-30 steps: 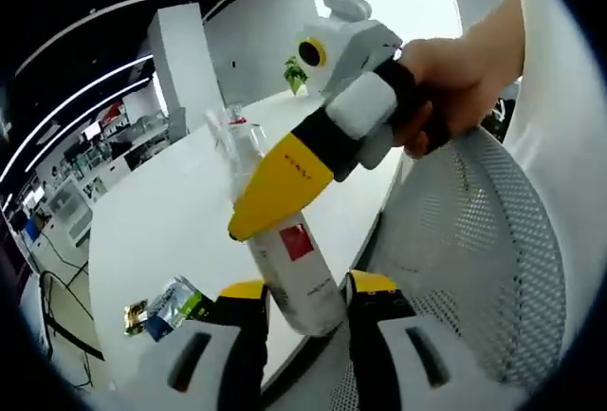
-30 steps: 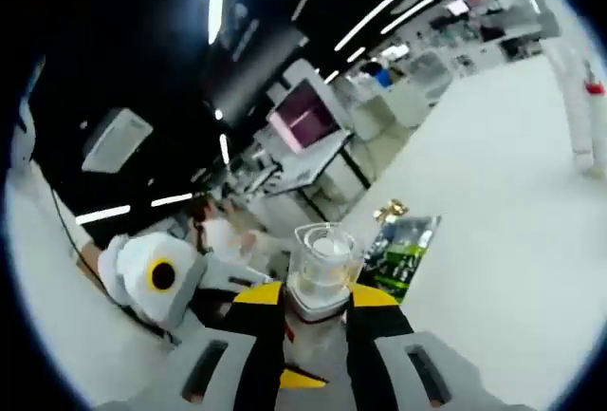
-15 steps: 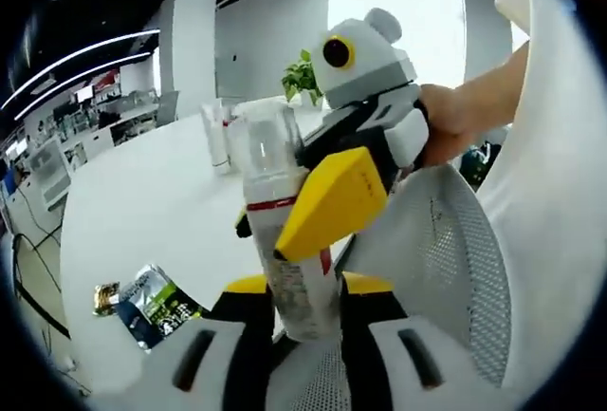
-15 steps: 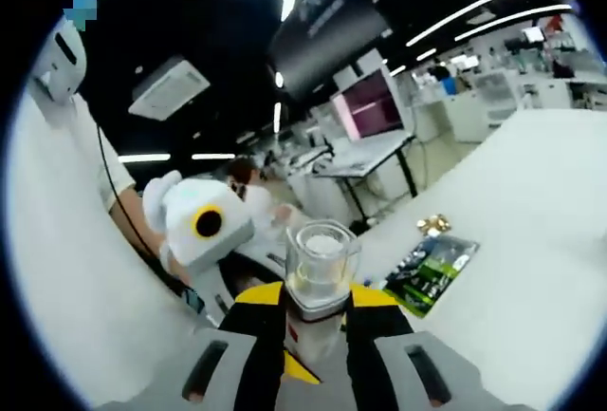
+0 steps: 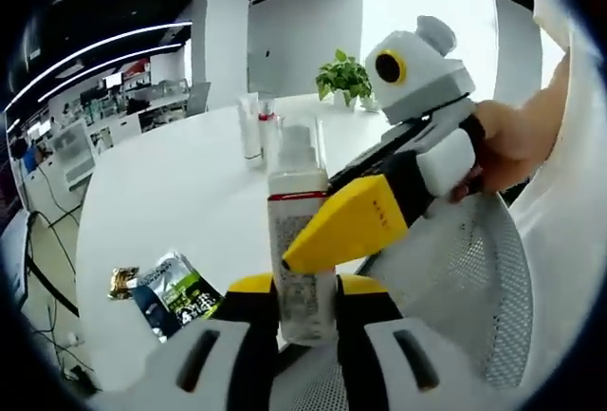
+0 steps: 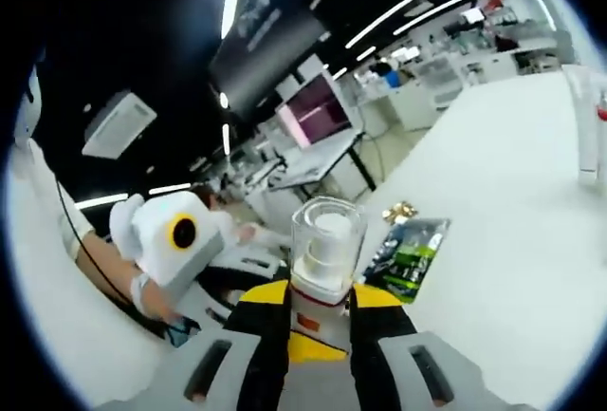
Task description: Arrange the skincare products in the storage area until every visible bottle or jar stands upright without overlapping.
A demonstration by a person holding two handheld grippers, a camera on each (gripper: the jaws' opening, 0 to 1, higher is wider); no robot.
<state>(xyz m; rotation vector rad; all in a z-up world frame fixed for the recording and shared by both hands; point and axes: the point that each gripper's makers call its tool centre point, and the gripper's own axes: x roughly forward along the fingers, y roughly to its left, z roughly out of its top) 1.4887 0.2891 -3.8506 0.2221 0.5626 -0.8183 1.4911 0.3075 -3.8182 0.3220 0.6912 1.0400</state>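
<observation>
In the left gripper view, the left gripper (image 5: 305,302) pinched the lower body of a white pump bottle (image 5: 300,240) between its yellow-tipped jaws; the bottle stood roughly upright in the grip, with a red band below its clear cap, held above the near edge of a white table (image 5: 180,193). Just above that grip, the right gripper (image 5: 356,223) came in from the right, its yellow jaw pressed across the bottle's front, with a person's hand (image 5: 512,140) around its handle. To the left of the claw, a dark green sachet (image 5: 175,294) lay flat on the table beside a small gold wrapper (image 5: 122,282); farther ahead, well apart from the claw, two slim white tubes (image 5: 256,128) stood upright near a potted plant (image 5: 346,79); a white mesh chair back (image 5: 474,307) sat to the right.

In the right gripper view, the right gripper (image 6: 318,321) was pressed against the same pump bottle (image 6: 325,254), whose clear cap rose between the jaws; the left gripper (image 6: 175,240) showed to the left, and the sachet (image 6: 410,254) lay on the table (image 6: 512,202) just right of the bottle.
</observation>
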